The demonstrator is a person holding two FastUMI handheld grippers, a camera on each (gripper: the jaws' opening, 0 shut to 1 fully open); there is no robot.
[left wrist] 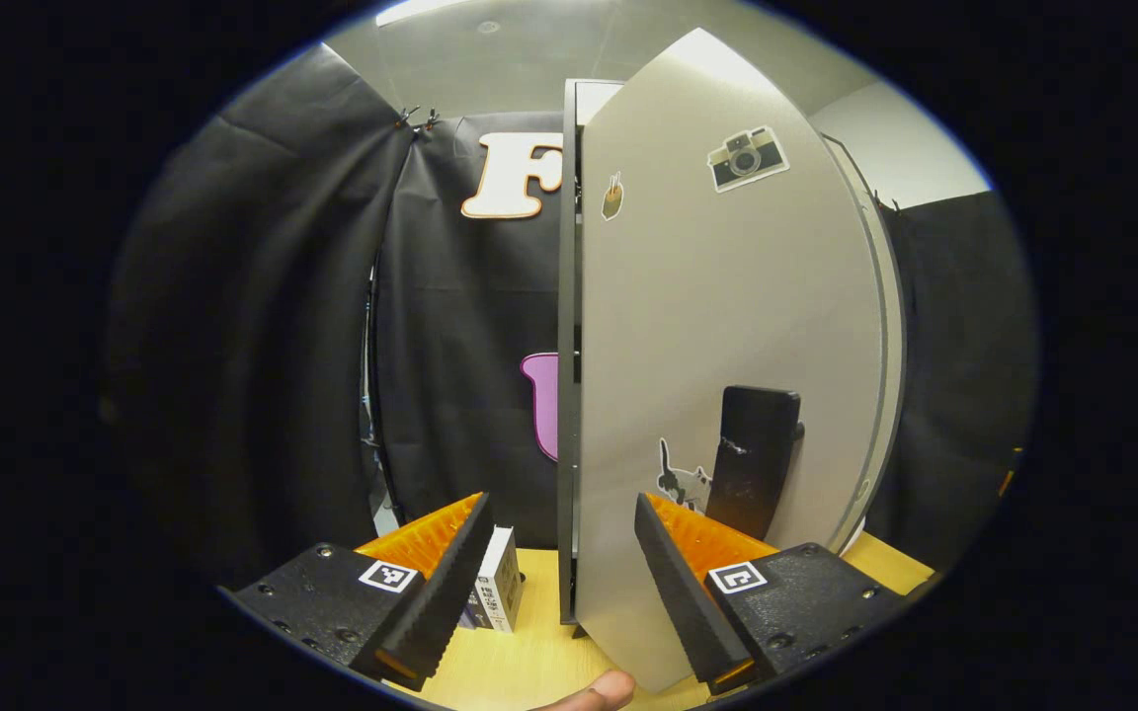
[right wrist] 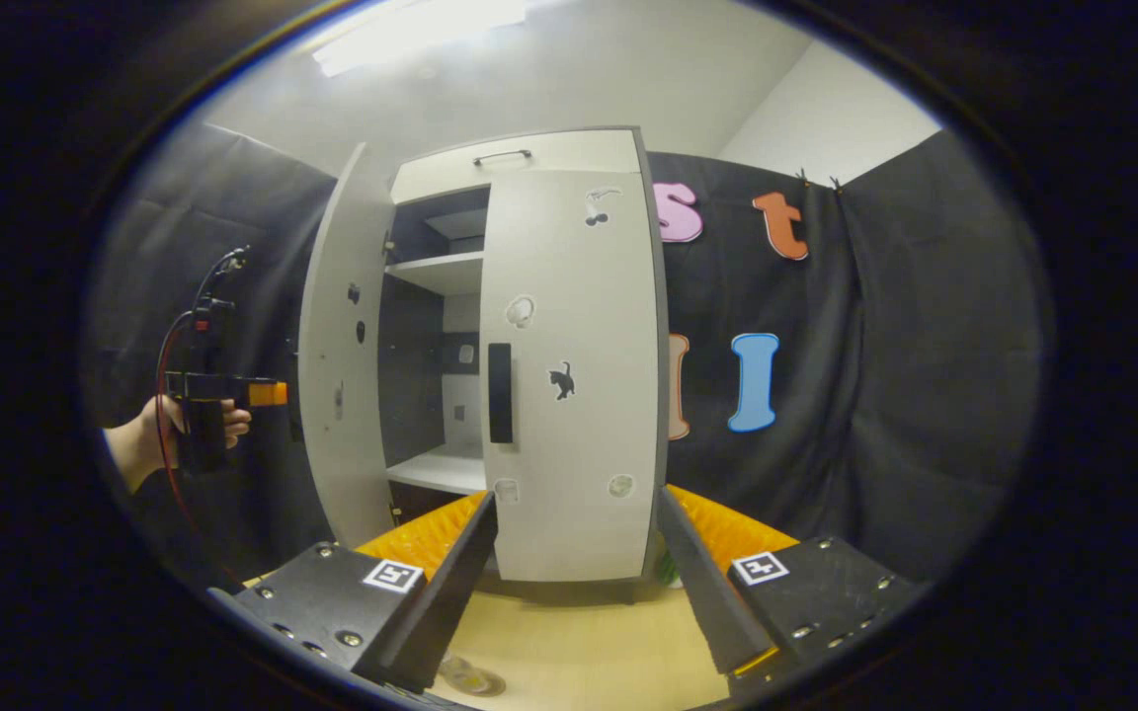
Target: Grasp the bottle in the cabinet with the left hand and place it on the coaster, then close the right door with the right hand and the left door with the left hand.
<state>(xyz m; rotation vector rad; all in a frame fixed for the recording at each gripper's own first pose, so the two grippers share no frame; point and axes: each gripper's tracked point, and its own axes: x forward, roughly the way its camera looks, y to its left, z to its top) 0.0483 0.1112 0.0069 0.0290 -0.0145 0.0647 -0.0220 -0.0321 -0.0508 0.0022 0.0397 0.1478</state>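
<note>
Already shut: right door [right wrist: 569,375] lies flat on the cabinet [right wrist: 520,158].
Left door [left wrist: 727,346]: ajar, edge-on between the spread fingers of the left gripper [left wrist: 559,583].
Right gripper [right wrist: 579,583]: released, empty.
Bottle: largely hidden behind a finger.
Coaster [right wrist: 470,677]: cut off, blurred.

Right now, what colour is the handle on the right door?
Black, on a pale grey door; the handle shows best in the right gripper view.

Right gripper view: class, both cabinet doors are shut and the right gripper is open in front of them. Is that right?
Not quite. In the right gripper view the right door is shut, but the left door stands open. The right gripper is open, as stated.
</note>
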